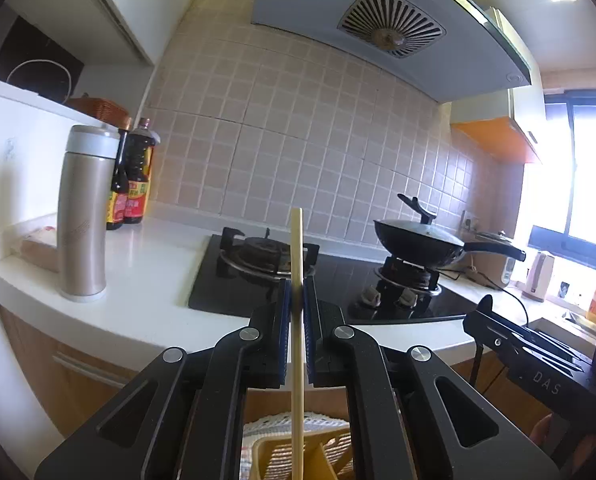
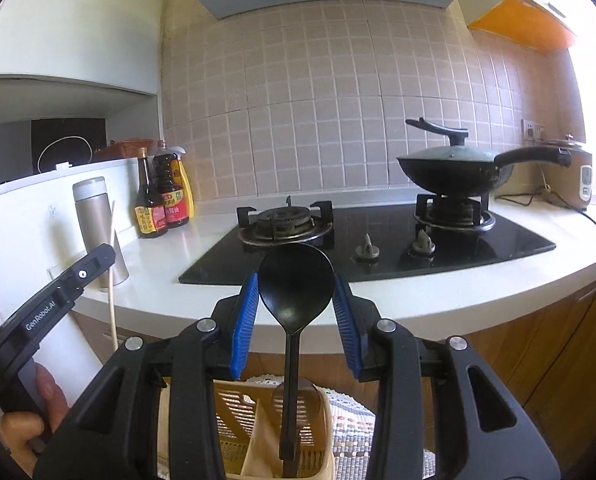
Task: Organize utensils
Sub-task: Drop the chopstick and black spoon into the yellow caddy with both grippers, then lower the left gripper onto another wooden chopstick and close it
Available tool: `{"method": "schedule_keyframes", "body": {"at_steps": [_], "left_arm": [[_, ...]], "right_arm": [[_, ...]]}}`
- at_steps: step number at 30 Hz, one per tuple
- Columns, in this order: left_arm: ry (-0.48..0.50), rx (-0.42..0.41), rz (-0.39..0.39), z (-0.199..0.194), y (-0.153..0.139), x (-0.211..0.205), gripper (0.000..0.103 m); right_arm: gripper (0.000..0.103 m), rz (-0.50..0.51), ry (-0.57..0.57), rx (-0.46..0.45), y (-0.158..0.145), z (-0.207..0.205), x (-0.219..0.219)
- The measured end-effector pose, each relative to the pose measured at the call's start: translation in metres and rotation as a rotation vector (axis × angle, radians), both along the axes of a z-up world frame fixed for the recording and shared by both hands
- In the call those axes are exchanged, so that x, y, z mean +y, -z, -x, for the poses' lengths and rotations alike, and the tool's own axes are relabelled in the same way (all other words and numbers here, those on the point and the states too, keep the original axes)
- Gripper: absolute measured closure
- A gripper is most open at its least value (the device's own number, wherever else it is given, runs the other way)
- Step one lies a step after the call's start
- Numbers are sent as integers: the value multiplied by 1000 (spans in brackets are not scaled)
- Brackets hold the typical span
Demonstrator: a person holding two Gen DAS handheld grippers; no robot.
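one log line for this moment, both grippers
left gripper: shut on chopstick | right gripper: open around black spoon | spoon standing in yellow basket

A white countertop curves along the tiled wall. A black glass hob lies in it mid-counter; far left stand a steel flask and sauce bottles (touching each other), far right a rice cooker.

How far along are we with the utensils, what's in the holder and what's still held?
Done: the black spoon stands handle-down in the yellow utensil holder; the right gripper is open around it, pads apart from it. In hand: the left gripper is clamped on a chopstick above the holder. Left: lowering and releasing that chopstick.
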State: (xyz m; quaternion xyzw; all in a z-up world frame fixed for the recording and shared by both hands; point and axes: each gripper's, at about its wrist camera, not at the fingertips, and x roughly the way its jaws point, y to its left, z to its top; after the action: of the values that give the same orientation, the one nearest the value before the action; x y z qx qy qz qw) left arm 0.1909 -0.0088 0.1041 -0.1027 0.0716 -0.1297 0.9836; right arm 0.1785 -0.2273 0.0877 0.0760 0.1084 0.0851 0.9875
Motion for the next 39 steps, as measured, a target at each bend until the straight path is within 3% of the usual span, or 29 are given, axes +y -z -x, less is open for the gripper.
{"method": "schedule_keyframes", "body": {"at_steps": [15,24,27,32,39], "left_arm": [[26,30,-25,24,18,7,98],[26,29,-40,37,18,14,98],[23,27,-48,40,19,18,90],[33,45,-10,48,15,30,77],[51,74,5,76,4,43,69]], "right_arm": [[68,-4,-1,-29,11,28,-7],[68,-12,21,-41,12,12,1],[68,-10,20,-26,20,12,2],[39,-25,39,-33,23,29,-6],[39,-15,6,20,6,64,-16]]}}
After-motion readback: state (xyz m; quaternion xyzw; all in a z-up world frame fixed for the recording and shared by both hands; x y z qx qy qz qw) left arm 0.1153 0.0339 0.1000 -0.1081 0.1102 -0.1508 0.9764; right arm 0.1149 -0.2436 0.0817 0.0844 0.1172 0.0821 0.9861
